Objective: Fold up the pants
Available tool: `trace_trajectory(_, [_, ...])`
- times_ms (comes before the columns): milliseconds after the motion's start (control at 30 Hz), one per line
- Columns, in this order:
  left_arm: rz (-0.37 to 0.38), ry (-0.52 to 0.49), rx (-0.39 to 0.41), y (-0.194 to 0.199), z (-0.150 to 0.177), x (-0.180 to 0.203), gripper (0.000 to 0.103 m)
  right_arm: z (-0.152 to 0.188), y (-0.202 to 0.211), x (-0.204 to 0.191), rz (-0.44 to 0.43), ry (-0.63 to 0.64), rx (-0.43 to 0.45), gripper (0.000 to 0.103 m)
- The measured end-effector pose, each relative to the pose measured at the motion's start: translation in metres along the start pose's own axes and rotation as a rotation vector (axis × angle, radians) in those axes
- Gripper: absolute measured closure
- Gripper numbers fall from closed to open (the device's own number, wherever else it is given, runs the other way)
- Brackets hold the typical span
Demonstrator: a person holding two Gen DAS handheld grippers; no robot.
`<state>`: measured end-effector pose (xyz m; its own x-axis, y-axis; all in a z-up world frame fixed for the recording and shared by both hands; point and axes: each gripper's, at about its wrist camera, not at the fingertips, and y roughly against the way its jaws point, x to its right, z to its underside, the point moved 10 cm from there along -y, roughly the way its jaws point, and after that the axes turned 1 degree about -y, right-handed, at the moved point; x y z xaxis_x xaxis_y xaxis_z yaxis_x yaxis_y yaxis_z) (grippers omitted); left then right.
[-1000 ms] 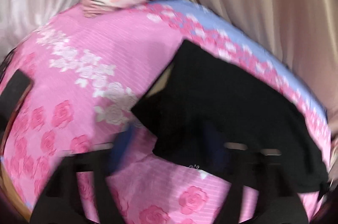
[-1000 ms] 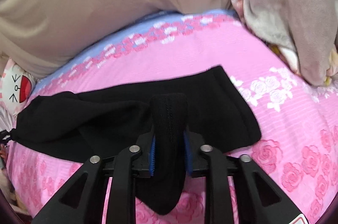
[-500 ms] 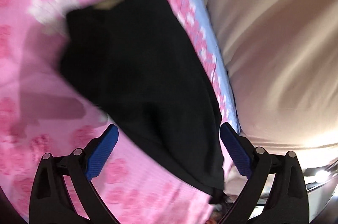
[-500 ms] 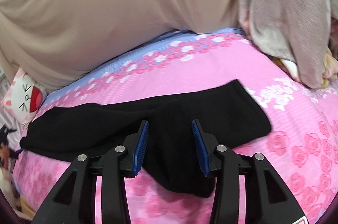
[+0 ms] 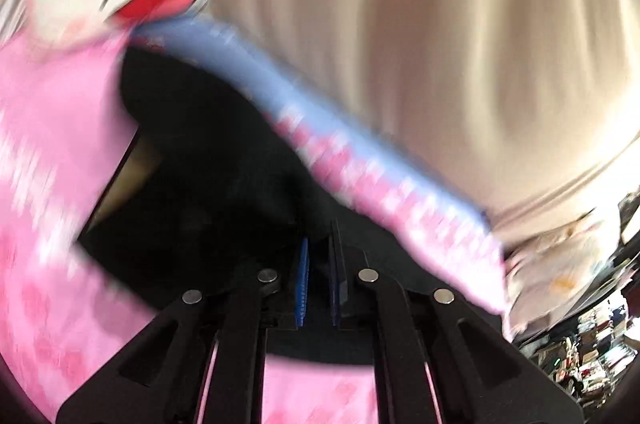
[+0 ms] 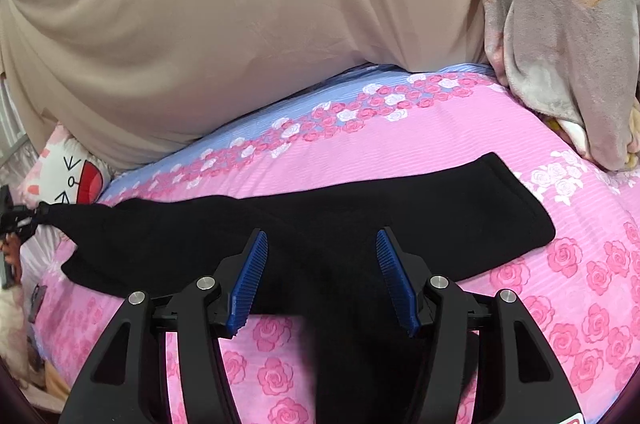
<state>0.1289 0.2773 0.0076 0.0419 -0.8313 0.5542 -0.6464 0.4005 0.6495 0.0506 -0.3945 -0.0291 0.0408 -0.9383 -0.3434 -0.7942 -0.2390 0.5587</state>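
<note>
Black pants point(image 6: 320, 232), soft and limp, lie across the pink floral bed point(image 6: 500, 128). Left tongs point(image 5: 320, 260) are clamped on one end; right tongs point(image 6: 322, 252) are opening over the middle, pads clear. Best gripped along hems or waistband.

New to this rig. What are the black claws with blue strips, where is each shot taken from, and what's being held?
No robot: a person holds a two-finger gripper in each hand, with a fisheye camera on each looking along its fingers. The blue strips are the grip pads.

Left wrist view, blurred: the left gripper is shut, with black pants fabric between its pads, apparently pinched. The right wrist view seems to show it at the far left holding one end.

Right wrist view: the right gripper is opening; fabric lies between its pads, but they are clear of it.

The pants lie stretched across a pink rose-print bedsheet, with a cartoon pillow behind and a beige curtain beyond.
</note>
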Motion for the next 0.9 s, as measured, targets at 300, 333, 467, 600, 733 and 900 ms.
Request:
trace_trajectory(300, [-0.005, 0.285, -0.008, -0.021, 0.067, -0.095, 0.054, 0.019, -0.01, 0.037, 0.037, -0.146, -0.076, 0.038])
trace_trajectory(333, [-0.026, 0.291, 0.014, -0.018, 0.065, -0.097, 0.044, 0.017, -0.002, 0.043, 0.043, -0.166, -0.06, 0.027])
trace_trajectory(467, [0.052, 0.359, 0.047, -0.016, 0.057, -0.091, 0.032, 0.021, 0.037, 0.083, 0.09, -0.312, -0.018, 0.019])
trace_trajectory(600, [0.075, 0.4, 0.05, -0.02, 0.056, -0.093, 0.025, 0.048, 0.054, 0.109, 0.02, -0.492, -0.062, 0.019])
trace_trajectory(733, [0.051, 0.405, 0.067, -0.038, 0.052, -0.083, 0.017, 0.07, 0.035, 0.091, 0.037, -0.42, -0.148, 0.04])
trace_trajectory(900, [0.009, 0.401, 0.063, -0.04, 0.047, -0.08, 0.016, 0.04, 0.006, 0.044, 0.102, -0.072, -0.248, 0.096])
